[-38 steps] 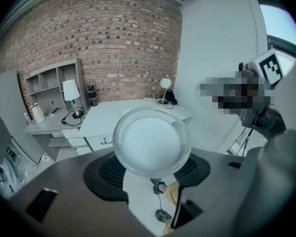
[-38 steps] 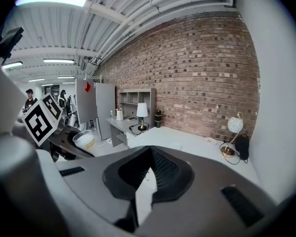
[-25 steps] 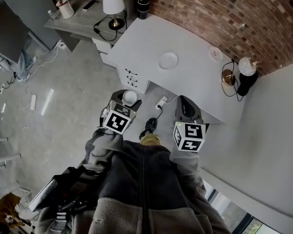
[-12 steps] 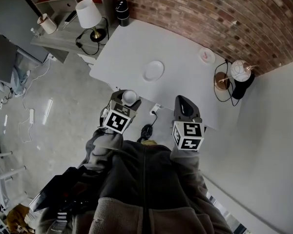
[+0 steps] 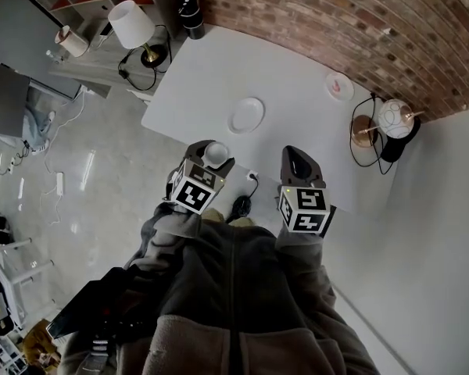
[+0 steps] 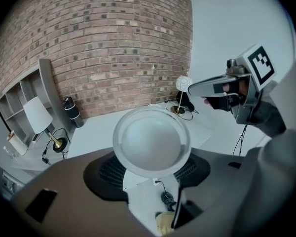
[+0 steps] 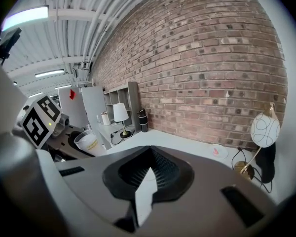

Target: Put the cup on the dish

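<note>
Gripping cup (image 6: 152, 141) between left gripper (image 5: 209, 151) jaws, hovering short of dish (image 5: 246, 115); right gripper (image 5: 297, 159) closed, empty; placement pending.

A white table (image 5: 297, 108) stands with its far edge against a brick wall (image 5: 359, 22); a black flask (image 5: 191, 16) sits upright at the table's far left corner, close to the wall. Left of the table is a grey side desk (image 5: 86, 65) bearing a table lamp (image 5: 130, 23) with a white shade and a black cable looped at its base. At the table's right end stands a white globe lamp (image 5: 395, 119), and a power strip (image 5: 60, 183) lies on the grey floor (image 5: 102, 178).
</note>
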